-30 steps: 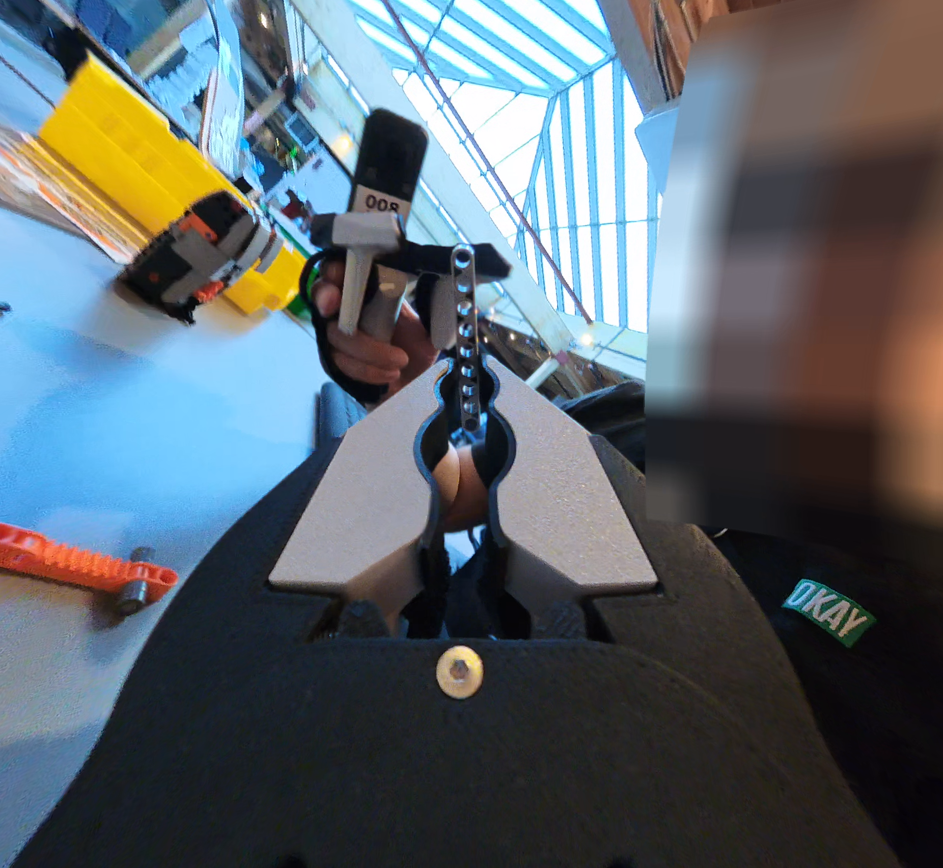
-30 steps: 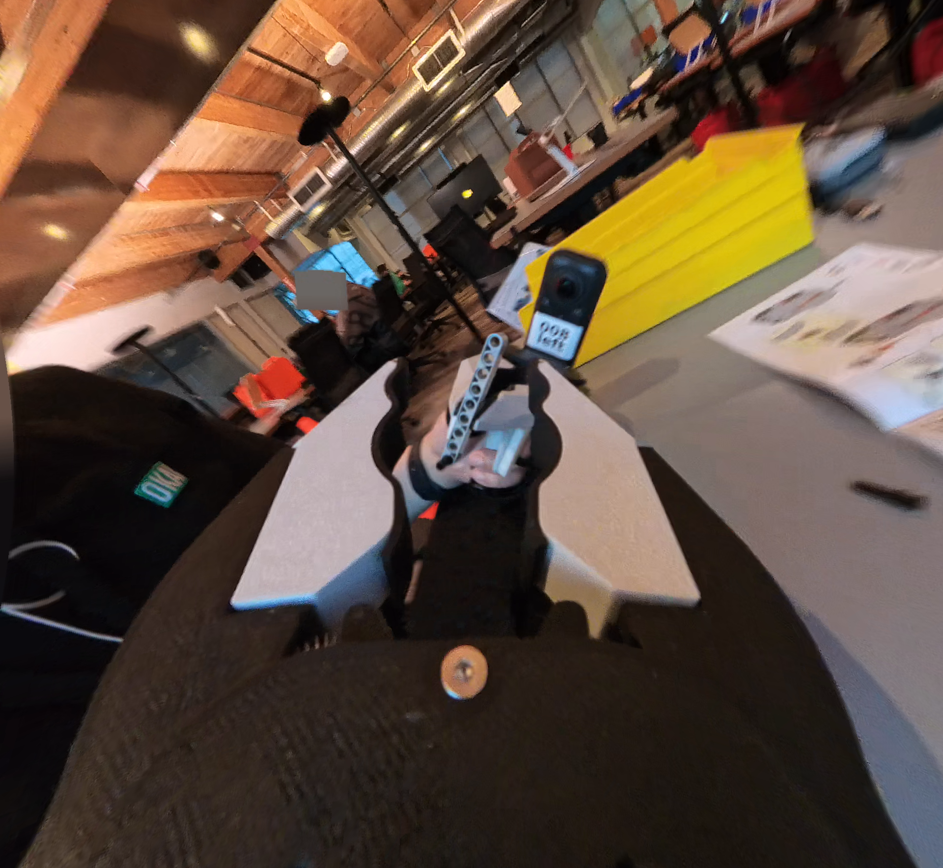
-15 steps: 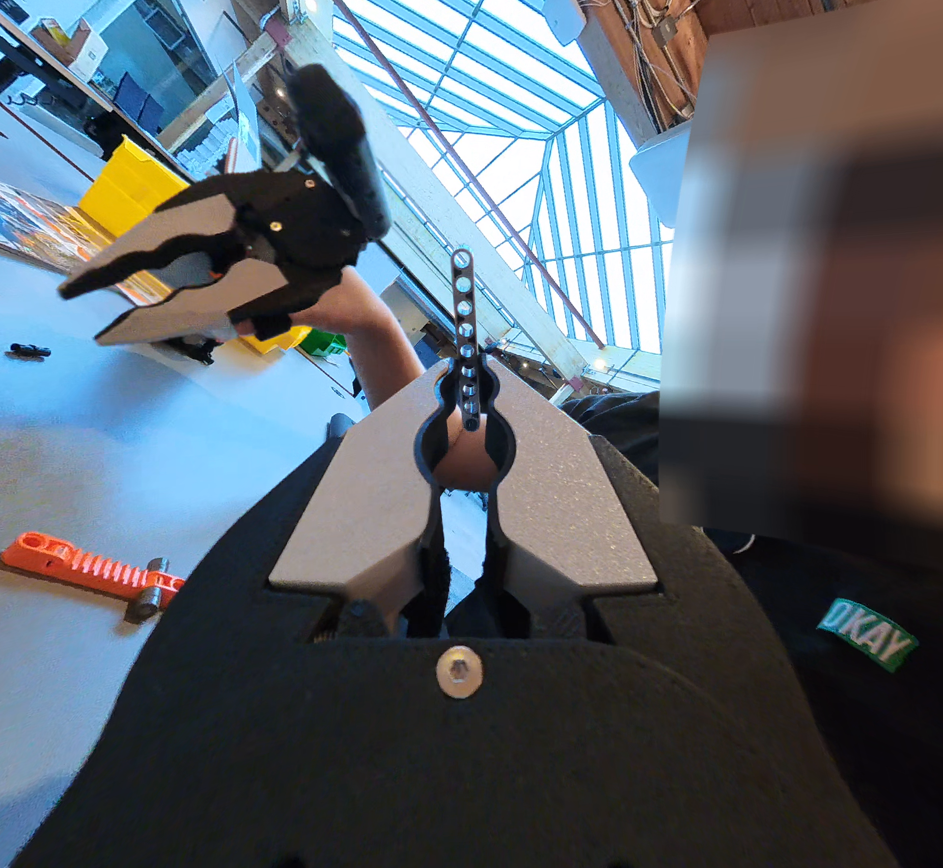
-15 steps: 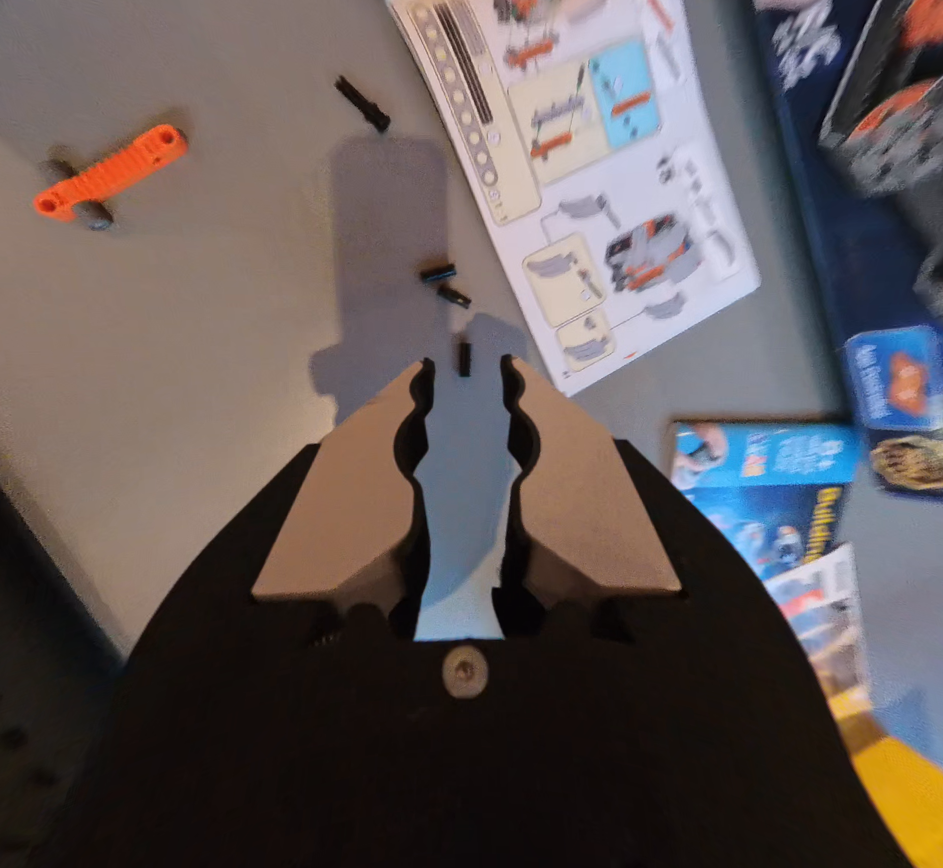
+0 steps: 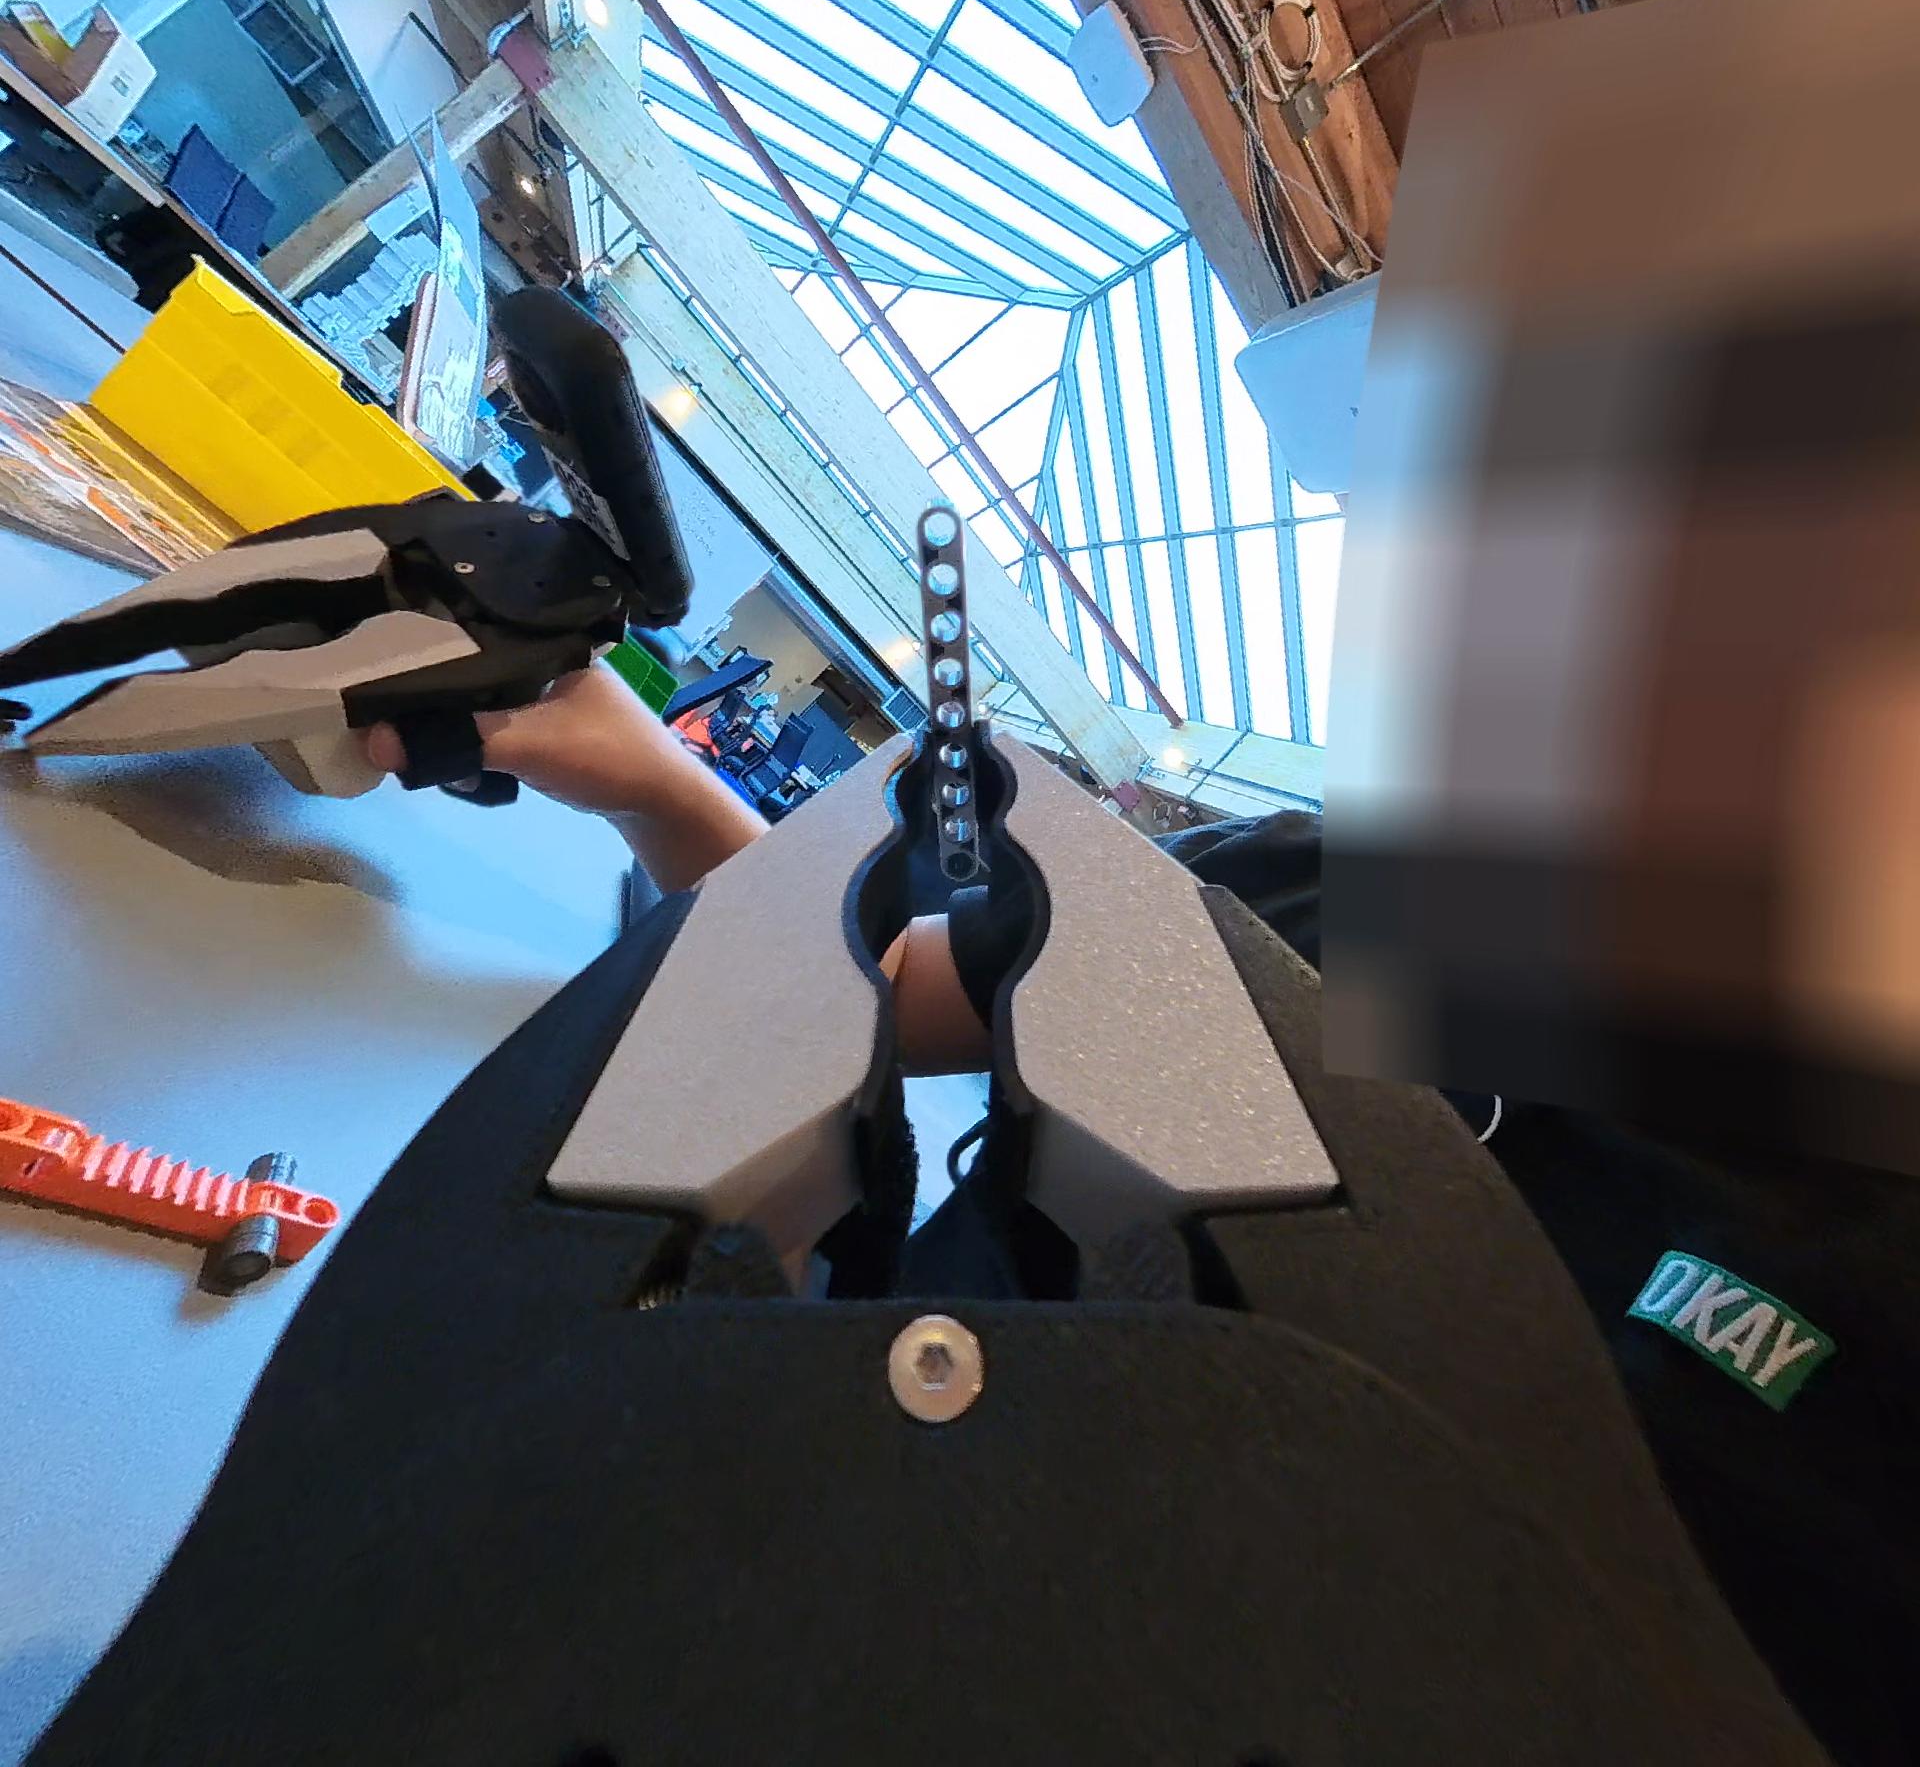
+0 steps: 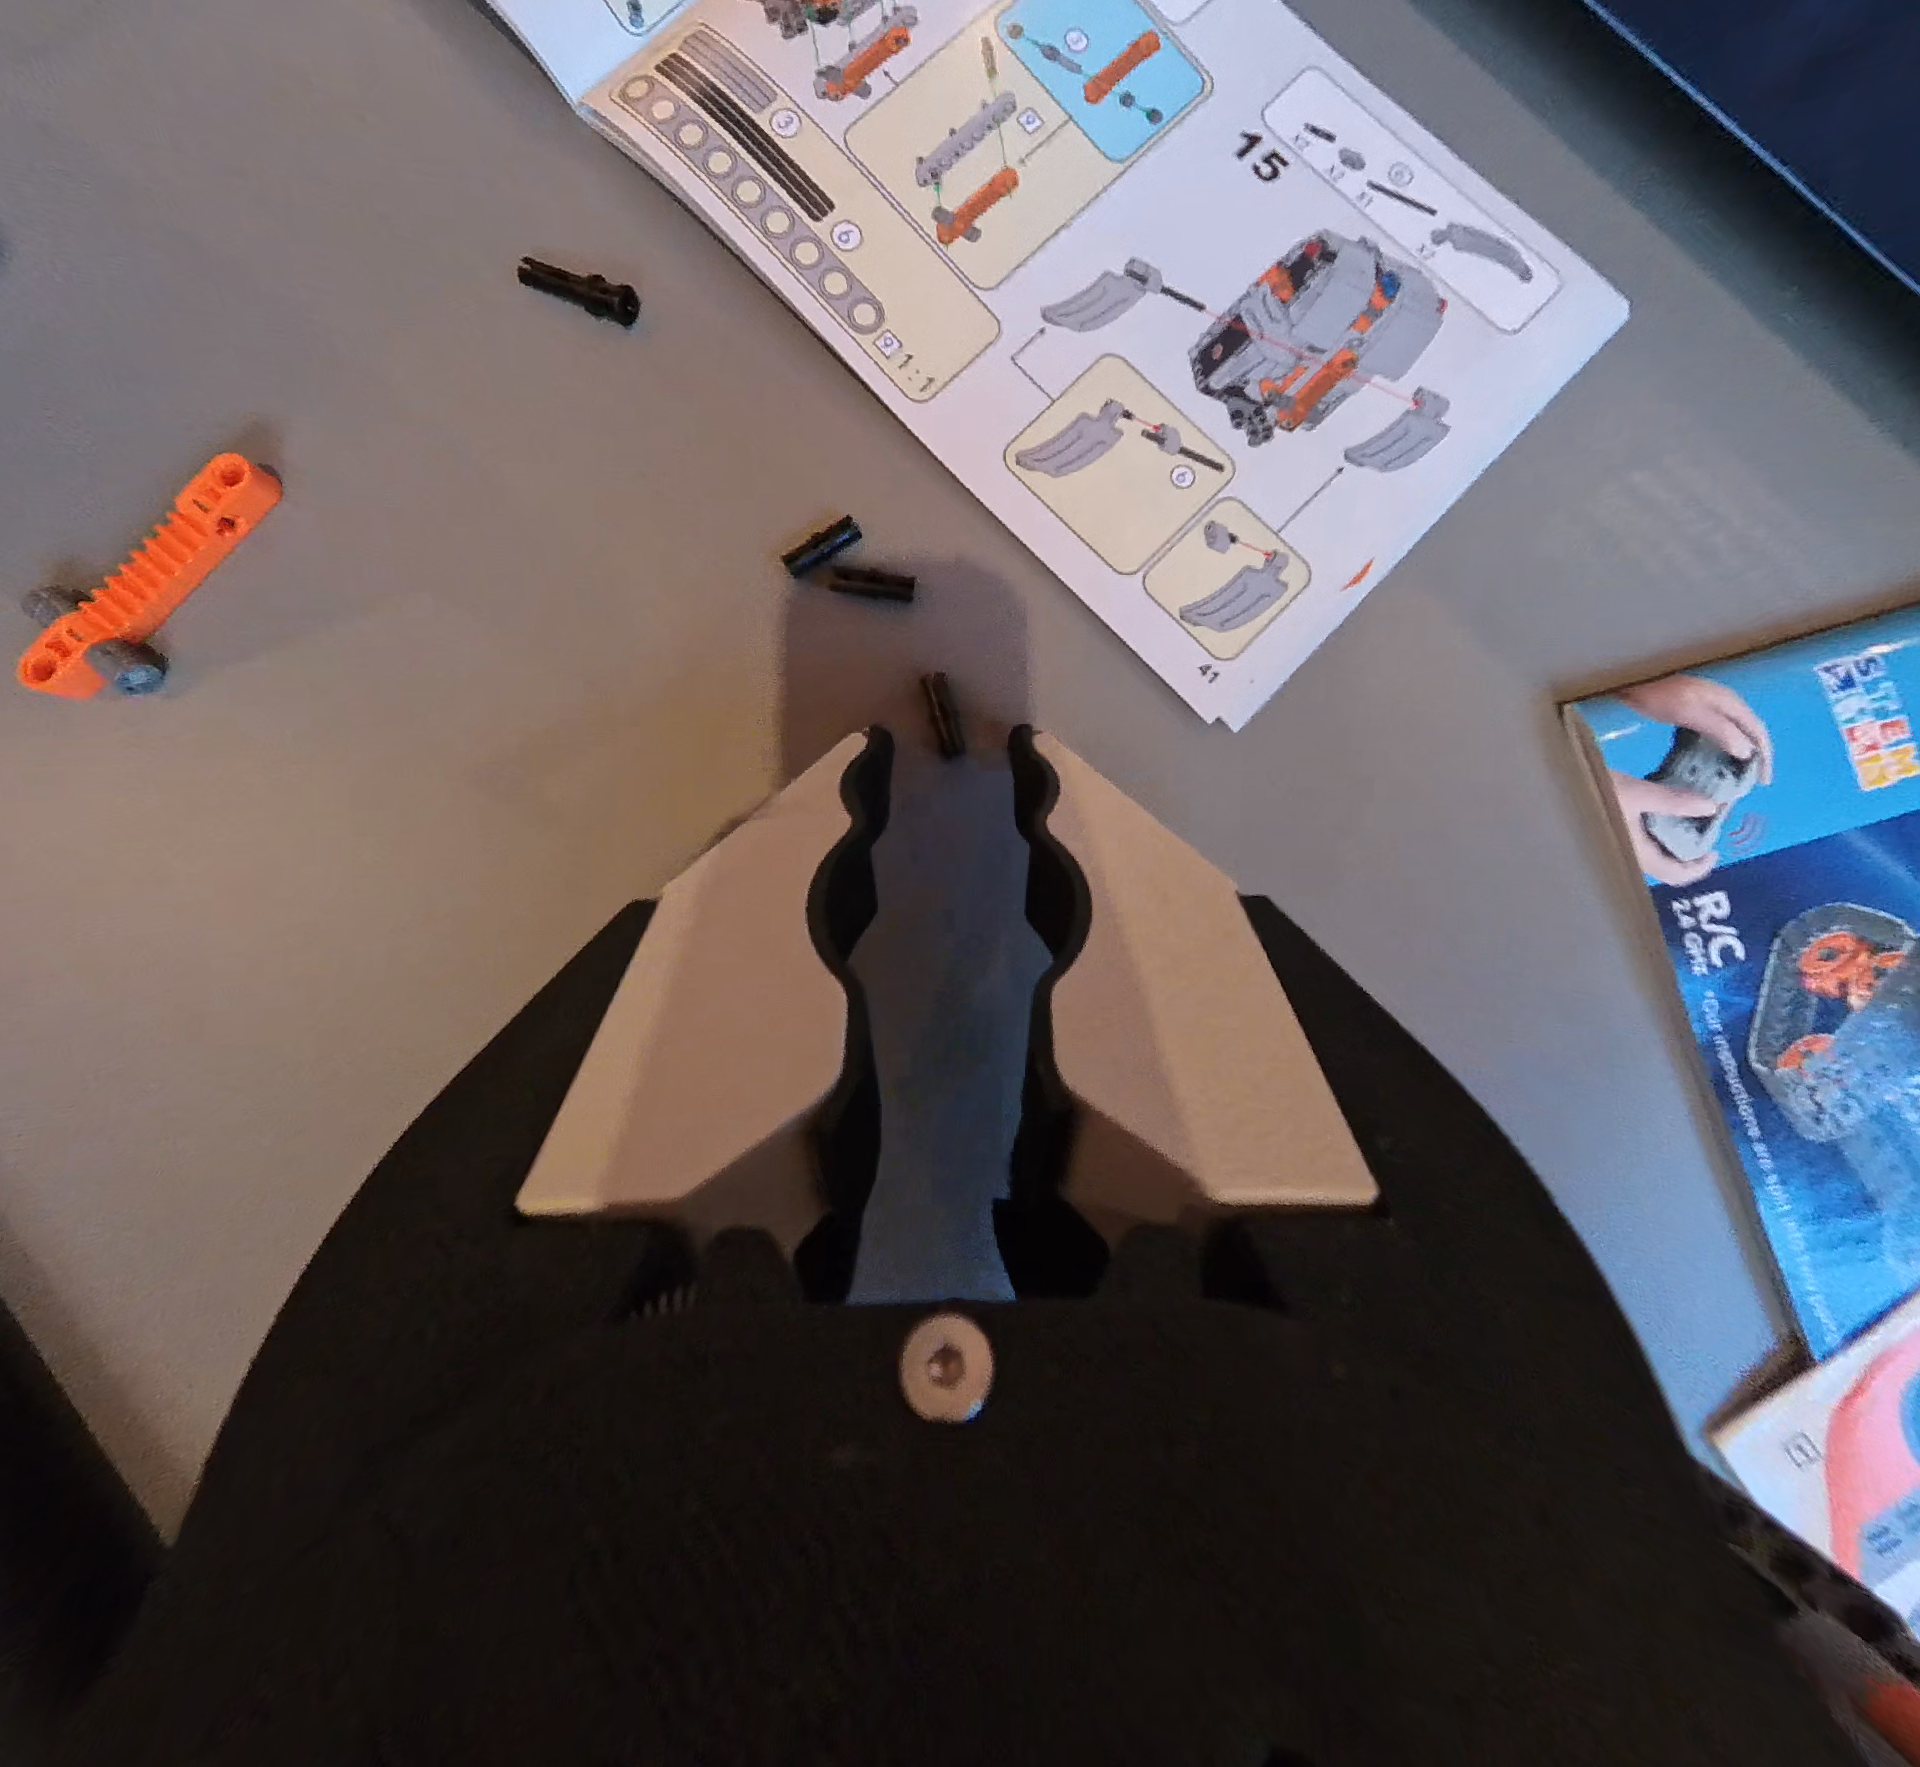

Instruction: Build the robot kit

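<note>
Grey tabletop (image 6: 436, 886) is carrying a black pin (image 6: 941, 714) lying lengthwise just beyond the open right hand-held gripper (image 6: 943, 738); the left hand-held gripper (image 5: 943, 761) is clamping an upright grey beam (image 5: 943, 678).

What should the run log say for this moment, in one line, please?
left tongs: shut on grey holed beam | right tongs: open, over black pin on table | nearby: orange rack piece, instruction booklet
</note>
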{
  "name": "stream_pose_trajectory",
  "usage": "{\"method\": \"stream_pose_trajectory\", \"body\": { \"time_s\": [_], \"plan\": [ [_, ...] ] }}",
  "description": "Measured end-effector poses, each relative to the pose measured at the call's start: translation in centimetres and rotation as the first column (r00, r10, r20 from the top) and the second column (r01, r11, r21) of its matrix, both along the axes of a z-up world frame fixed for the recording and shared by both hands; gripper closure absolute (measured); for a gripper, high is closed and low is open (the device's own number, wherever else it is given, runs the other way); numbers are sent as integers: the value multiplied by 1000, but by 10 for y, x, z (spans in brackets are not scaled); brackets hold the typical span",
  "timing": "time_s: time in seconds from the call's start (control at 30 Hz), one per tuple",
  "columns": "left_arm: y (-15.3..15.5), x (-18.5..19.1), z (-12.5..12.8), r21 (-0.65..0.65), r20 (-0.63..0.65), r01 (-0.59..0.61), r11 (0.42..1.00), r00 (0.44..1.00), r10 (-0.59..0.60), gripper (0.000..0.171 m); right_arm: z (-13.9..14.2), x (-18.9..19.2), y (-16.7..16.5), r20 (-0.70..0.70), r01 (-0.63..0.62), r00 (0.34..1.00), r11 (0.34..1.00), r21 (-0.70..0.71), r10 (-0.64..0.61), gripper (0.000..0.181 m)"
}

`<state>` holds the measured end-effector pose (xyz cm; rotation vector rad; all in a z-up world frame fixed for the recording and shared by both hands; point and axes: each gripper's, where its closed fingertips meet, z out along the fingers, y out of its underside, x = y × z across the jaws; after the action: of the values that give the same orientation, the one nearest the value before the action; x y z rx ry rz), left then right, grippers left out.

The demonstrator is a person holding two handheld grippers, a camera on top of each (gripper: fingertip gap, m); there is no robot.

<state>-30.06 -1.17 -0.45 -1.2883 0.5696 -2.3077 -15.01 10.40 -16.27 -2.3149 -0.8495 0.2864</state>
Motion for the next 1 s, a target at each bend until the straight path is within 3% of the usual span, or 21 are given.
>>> {"method": "stream_pose_trajectory", "body": {
  "time_s": [0.13, 0.2, 0.4, 0.47, 0.57, 0.67, 0.87, 1.0],
  "plan": [
    [1, -1, 0, -4, 4, 1, 1000, 1000, -1, 168, 0, 0, 2, -21, -1, 1000, 1000, 2, 1, 165],
    [1, 0, 0, -8, 6, 4, 1000, 1000, -4, 168, 0, -1, 1, -32, -13, 999, 1000, 6, 13, 178],
    [5, -4, 2, -23, 26, -4, 1000, 1000, 5, 168, 1, -3, -6, 17, -70, 997, 997, 33, 69, 179],
    [5, -4, 1, -29, 26, -7, 1000, 1000, 8, 169, 17, -14, -11, -6, -119, 993, 988, 102, 120, 179],
    [6, -3, -1, -36, 16, -8, 999, 1000, 8, 168, 67, -49, -31, -153, -203, 957, 946, 253, 246, 179],
    [6, -1, -3, -45, 7, 2, 999, 1000, -2, 168, 114, -96, -73, -329, -331, 828, 870, 366, 454, 179],
    [7, 5, -12, -43, -51, -6, 999, 999, 3, 168, 131, -125, -102, -339, -416, 758, 813, 407, 557, 179],
    [10, 12, -23, -47, -127, -21, 999, 992, 15, 168, 127, -129, -106, -268, -453, 769, 790, 414, 581, 179]
  ]
}}
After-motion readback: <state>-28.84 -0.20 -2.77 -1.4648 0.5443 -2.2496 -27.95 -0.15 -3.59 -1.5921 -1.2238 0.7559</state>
